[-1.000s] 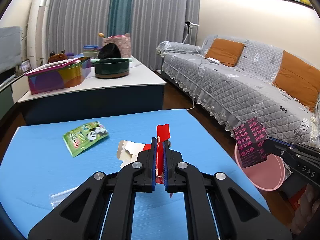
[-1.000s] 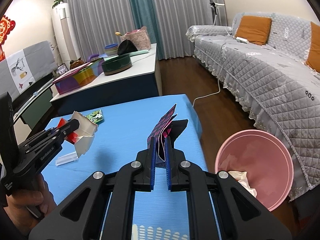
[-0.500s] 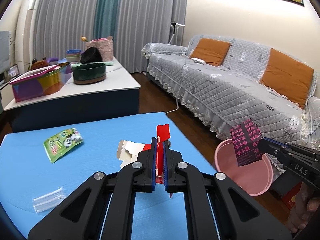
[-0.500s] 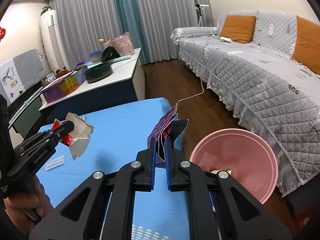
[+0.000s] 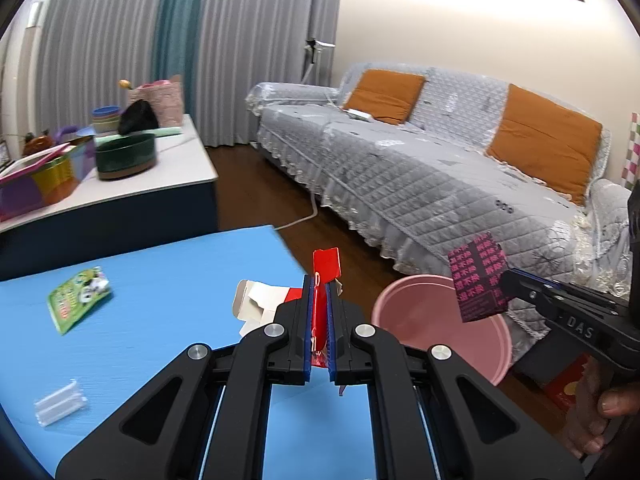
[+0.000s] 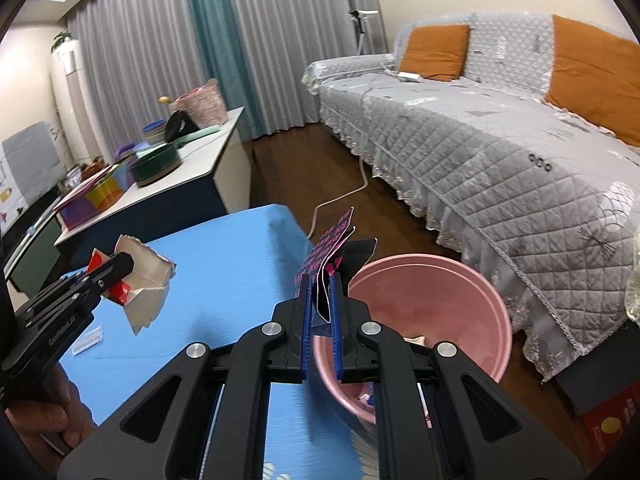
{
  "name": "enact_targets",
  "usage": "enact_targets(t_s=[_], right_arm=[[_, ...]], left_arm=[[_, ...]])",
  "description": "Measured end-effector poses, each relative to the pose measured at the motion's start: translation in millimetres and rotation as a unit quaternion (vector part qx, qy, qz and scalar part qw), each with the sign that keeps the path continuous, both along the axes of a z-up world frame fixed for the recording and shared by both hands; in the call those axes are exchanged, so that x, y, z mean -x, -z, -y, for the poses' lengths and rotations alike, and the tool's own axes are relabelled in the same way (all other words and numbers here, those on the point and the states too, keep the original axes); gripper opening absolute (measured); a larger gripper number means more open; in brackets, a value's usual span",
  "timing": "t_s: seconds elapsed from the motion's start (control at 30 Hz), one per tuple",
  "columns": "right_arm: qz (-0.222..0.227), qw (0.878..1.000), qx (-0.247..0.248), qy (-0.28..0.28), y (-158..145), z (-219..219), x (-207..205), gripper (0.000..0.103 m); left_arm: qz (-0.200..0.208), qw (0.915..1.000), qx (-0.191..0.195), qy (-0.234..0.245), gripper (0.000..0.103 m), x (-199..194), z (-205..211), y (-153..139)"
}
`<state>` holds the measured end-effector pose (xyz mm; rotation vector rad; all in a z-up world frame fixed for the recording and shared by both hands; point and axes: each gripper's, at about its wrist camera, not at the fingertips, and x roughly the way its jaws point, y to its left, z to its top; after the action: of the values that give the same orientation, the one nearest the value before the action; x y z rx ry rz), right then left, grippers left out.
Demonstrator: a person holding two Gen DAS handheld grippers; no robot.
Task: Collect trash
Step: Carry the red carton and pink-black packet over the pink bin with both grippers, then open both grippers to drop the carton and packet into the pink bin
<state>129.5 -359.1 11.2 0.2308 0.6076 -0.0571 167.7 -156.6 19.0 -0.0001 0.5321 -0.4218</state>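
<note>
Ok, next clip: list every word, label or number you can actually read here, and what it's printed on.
"DAS": white letters on the right gripper body, left wrist view.
"拆不换": pink characters, repeated, on the dark wrapper it holds.
White lettering on the left gripper body: too blurred to read.
Green panda packet on the blue table: print too small.
Red box on the floor: unreadable.

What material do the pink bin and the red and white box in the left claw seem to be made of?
Pink bin: probably plastic; smooth, evenly coloured wall with a soft sheen and a moulded rim.
Red and white box: likely thin printed cardboard; creased, crushed flaps with a dull white inside.
</note>
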Motion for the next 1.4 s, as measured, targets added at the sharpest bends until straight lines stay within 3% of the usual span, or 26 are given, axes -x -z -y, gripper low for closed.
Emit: enact_targets(t_s=[0.3,1.03,1.13,1.23,1.4], right_arm=[[0.003,0.999,0.004,0.034,-0.9,32.0,9.0,0.009],[-0.003,0.997,0.005,0.073,5.4,80.0,3.6,0.010],[-0.009,0.997,0.001,0.078,7.1,80.8,1.0,0.015],[-0.023,0.996,0.000,0.088,11.0,82.8,-1.4,0.051],[-0.019,0.995,-0.014,0.096,9.6,87.2,1.2,0.052]], left_arm=[[-0.004,0.9986,-0.012,0.052,0.005,9.6,54.2,6.8],[-0.060,0.9928,-0.007,0.103,0.007,-7.1,126.5,38.7],[-0.076,0.9917,-0.009,0.103,0.026,-10.0,127.0,42.6],[-0.080,0.9918,-0.003,0.100,0.028,-11.0,120.4,42.6],[-0.085,0.9927,0.010,0.085,0.028,-14.2,104.3,37.8]])
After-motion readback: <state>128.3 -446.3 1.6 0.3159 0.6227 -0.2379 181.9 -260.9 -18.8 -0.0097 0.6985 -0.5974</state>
